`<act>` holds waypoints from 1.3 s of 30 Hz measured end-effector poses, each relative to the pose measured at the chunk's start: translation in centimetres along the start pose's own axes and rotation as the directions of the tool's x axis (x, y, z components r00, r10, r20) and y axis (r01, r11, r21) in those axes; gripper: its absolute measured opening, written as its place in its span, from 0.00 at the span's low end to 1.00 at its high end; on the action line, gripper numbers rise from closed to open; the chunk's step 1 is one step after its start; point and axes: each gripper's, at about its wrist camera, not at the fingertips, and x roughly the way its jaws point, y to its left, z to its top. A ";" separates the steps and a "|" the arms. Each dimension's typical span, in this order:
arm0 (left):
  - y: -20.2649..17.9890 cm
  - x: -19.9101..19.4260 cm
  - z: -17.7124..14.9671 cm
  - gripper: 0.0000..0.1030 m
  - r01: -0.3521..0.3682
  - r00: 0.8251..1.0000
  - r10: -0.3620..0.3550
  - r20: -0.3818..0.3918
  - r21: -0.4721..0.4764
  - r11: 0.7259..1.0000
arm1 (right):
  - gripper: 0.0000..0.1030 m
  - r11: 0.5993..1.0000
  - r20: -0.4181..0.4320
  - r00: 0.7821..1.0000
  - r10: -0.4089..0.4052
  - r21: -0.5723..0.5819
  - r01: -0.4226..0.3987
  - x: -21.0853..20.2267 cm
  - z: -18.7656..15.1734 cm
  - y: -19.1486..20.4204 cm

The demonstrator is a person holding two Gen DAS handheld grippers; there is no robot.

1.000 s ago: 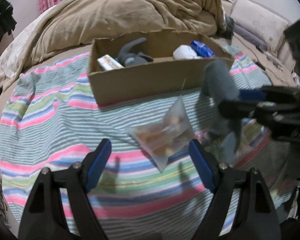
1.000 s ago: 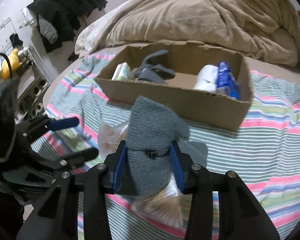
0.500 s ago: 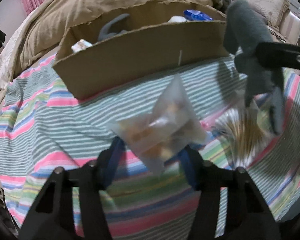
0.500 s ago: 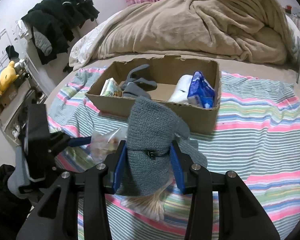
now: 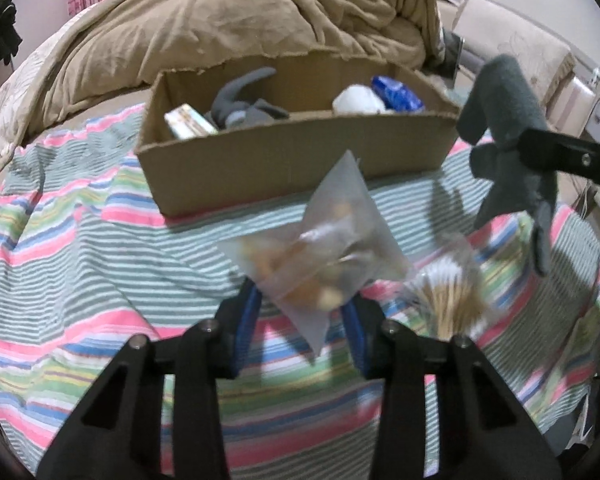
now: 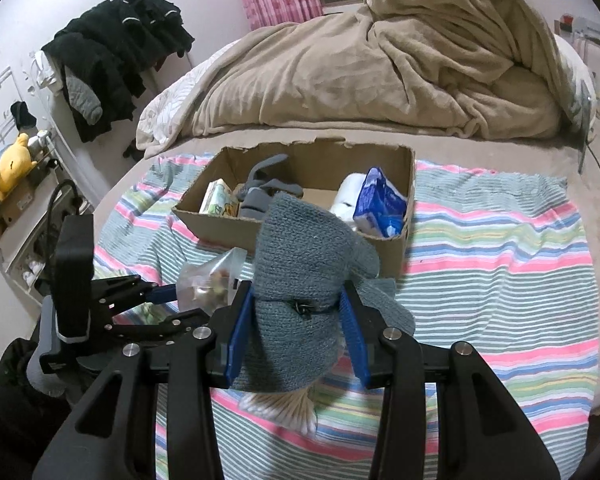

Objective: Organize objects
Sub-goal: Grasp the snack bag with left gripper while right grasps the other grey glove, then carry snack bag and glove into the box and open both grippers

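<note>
My left gripper [image 5: 301,312] is shut on a clear plastic bag of snacks [image 5: 319,252] and holds it above the striped blanket, in front of the cardboard box [image 5: 292,160]. My right gripper [image 6: 296,320] is shut on a grey knitted glove [image 6: 303,264], lifted above the blanket; it also shows in the left wrist view [image 5: 507,136]. The box [image 6: 300,226] holds a grey item [image 6: 260,192], a small printed pack [image 6: 220,200], a white roll [image 6: 349,196] and a blue packet [image 6: 379,204]. A bag of cotton swabs [image 5: 447,296] lies on the blanket.
The striped blanket [image 5: 80,248] covers the bed front. A crumpled tan duvet [image 6: 379,68] lies behind the box. Dark clothes [image 6: 112,56] hang at the left wall, with a shelf and yellow plush toy [image 6: 14,160] below.
My left gripper closed on the snack bag and lifted it off the blanket. My right gripper rose and drew back with the glove.
</note>
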 end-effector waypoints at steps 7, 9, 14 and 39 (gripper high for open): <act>0.2 -3.0 1.2 0.39 0.027 0.998 -0.026 0.060 -0.019 0.999 | 0.43 1.000 0.032 0.999 -0.020 -0.013 0.020 -1.1 1.4 0.1; 0.4 -3.9 1.7 0.39 0.028 0.996 -0.026 0.082 -0.025 0.999 | 0.43 0.999 0.043 0.999 -0.025 -0.021 0.026 -1.3 2.0 0.2; 1.2 -5.2 3.5 0.39 0.026 0.992 -0.020 0.125 -0.042 0.999 | 0.43 0.999 0.062 0.998 -0.030 -0.039 0.033 -1.6 3.3 0.6; 4.7 -4.3 9.8 0.39 0.055 0.981 -0.037 0.193 -0.091 0.994 | 0.43 0.995 0.050 0.997 -0.051 -0.087 0.055 3.7 9.6 0.9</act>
